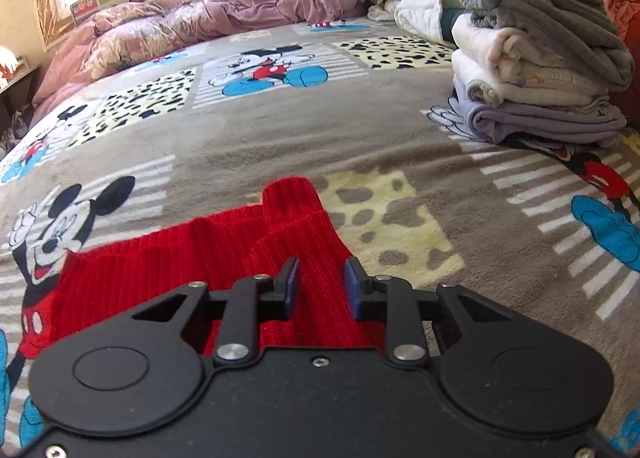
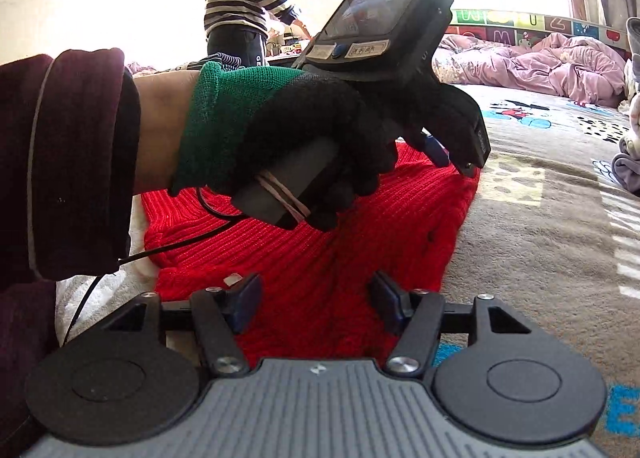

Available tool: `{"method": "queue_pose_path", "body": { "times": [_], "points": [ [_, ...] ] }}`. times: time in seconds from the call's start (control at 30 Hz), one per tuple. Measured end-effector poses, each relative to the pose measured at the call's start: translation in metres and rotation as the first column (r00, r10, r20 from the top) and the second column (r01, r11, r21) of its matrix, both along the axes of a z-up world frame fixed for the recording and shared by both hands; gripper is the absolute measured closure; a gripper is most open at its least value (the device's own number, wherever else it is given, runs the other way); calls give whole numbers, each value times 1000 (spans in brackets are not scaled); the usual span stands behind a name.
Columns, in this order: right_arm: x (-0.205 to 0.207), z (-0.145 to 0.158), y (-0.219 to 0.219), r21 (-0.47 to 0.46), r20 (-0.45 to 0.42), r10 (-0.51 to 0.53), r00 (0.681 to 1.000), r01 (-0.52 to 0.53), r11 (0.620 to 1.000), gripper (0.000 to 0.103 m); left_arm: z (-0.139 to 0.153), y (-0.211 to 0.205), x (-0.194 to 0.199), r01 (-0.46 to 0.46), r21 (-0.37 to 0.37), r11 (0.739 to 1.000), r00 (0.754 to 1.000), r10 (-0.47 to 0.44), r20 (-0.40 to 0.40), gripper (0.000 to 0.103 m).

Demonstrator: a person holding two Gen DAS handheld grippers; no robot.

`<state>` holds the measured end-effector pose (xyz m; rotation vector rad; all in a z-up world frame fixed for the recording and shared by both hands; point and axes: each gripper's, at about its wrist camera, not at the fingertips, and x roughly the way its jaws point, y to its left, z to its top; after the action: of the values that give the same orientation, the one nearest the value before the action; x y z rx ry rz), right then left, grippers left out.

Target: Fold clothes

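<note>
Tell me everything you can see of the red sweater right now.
The red sweater is a ribbed knit lying flat on the cartoon-print blanket, partly folded, one layer overlapping another with a narrow piece pointing away. Both grippers hover over it, open: the left gripper and the right gripper. Neither visibly pinches the fabric.

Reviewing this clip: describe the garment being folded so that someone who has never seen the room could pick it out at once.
Start from the bed covered by the grey Mickey Mouse blanket. A stack of folded clothes in grey, cream and lilac sits at its far right; the garment lies flat at the near edge, under the left claw and the right claw, both open. It is the red ribbed knit, the only bright red garment.
</note>
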<state>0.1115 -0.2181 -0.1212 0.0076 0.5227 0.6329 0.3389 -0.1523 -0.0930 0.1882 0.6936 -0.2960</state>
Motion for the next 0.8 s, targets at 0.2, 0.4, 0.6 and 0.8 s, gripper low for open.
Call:
{"method": "queue_pose_path", "body": {
  "times": [0.2, 0.4, 0.6, 0.8],
  "points": [
    [-5, 1, 0, 3, 5, 2, 1000, -2, 1000, 41, 4, 37, 11, -146, -197, 969, 988, 131, -85, 79],
    [-7, 4, -1, 7, 3, 3, 1000, -3, 1000, 41, -14, 61, 14, -224, -358, 907, 966, 158, -205, 88],
    [6, 4, -5, 11, 0, 4, 1000, -4, 1000, 41, -9, 57, 11, -229, -294, 928, 970, 193, -147, 91],
    [11, 4, -7, 13, -5, 7, 1000, -7, 1000, 41, 12, 43, -2, -117, -175, 978, 993, 120, 9, 83]
  ]
}}
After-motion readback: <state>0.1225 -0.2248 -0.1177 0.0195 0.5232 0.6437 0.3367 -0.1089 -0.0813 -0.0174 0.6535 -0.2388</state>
